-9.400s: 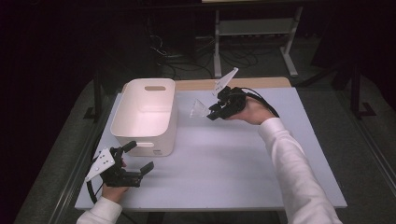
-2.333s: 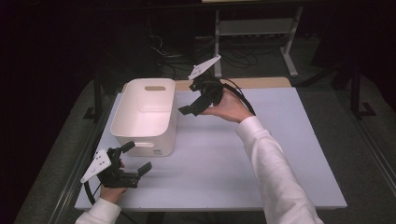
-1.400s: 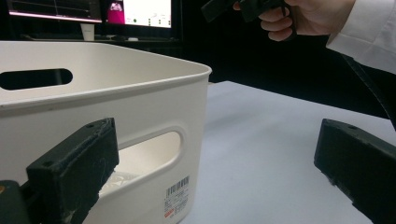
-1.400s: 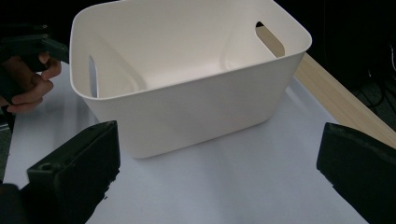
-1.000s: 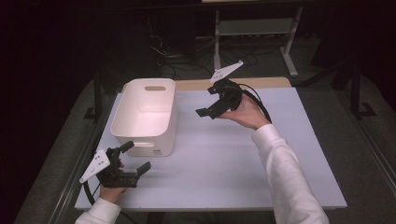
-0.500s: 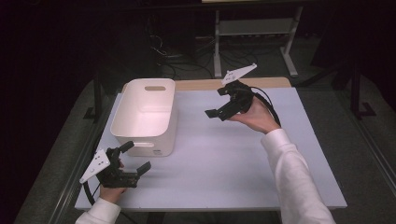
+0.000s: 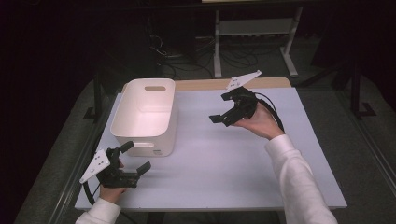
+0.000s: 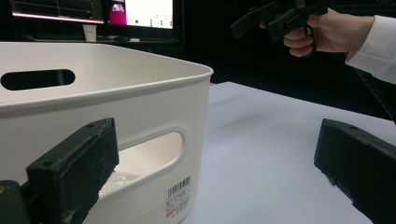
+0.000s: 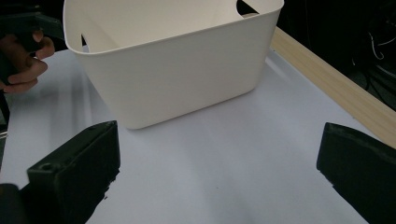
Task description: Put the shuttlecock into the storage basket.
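High view: right hand-held gripper [image 7: 223,108] agape, aloft beside white bin [image 7: 145,116].

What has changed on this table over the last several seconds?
The right tongs, which held something pale about nine seconds ago, swung over to the white bin and have since drawn back to the right above the table. Now they hang open and empty. The bin has stayed put. The left tongs have stayed open by the bin's near corner.

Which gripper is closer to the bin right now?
Left. The left gripper sits right at the bin's near end wall; the right gripper is held above the table, well off its far side.
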The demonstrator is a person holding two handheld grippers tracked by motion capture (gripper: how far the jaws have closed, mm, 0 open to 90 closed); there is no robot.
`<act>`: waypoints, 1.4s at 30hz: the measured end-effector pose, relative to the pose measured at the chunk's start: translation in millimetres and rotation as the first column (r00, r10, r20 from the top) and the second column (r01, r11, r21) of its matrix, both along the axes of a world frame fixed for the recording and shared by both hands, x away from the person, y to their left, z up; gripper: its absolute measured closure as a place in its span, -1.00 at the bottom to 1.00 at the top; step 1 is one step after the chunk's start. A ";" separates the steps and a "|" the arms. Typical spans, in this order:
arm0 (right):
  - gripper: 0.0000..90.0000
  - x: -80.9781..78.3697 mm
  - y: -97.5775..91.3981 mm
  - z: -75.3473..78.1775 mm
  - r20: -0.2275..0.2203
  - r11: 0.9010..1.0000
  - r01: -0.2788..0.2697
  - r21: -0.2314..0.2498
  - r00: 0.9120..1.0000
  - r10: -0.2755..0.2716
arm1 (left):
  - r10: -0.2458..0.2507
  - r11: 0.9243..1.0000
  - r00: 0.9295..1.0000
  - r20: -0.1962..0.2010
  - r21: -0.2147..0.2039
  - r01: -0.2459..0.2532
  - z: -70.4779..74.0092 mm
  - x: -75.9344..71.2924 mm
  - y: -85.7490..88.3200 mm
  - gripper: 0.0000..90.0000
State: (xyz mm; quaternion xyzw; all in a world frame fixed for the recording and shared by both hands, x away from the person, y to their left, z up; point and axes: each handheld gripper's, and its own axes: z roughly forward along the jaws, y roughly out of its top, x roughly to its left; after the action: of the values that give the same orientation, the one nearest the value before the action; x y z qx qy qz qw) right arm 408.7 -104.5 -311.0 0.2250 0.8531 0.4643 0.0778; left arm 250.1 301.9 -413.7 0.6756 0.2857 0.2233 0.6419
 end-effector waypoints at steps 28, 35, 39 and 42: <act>-1.00 -15.8 -36.2 -35.1 -0.020 0.999 0.045 0.025 0.999 -0.045 | 0.000 1.000 1.000 0.000 0.001 0.000 0.0 0.0 -0.5 -1.00; -1.00 -22.2 -43.2 -36.4 -0.010 0.998 0.048 0.038 0.999 -0.048 | -0.001 1.000 1.000 0.001 0.000 0.001 0.0 -0.2 -0.6 -1.00; -1.00 -25.6 -46.8 -38.6 -0.008 0.998 0.052 0.042 0.999 -0.052 | -0.002 1.000 1.000 0.001 0.005 0.002 -0.1 0.0 -0.2 -1.00; -1.00 -27.7 -49.7 -40.4 -0.007 0.997 0.056 0.049 0.998 -0.056 | 0.001 1.000 1.000 -0.002 0.001 -0.001 -0.4 0.1 -0.3 -1.00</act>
State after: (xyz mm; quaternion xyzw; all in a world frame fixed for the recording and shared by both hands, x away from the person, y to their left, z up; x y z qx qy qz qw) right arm 381.0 -154.2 -351.3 0.2520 0.8350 0.4821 0.0828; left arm 250.2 301.6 -414.1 0.6762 0.2865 0.2229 0.6411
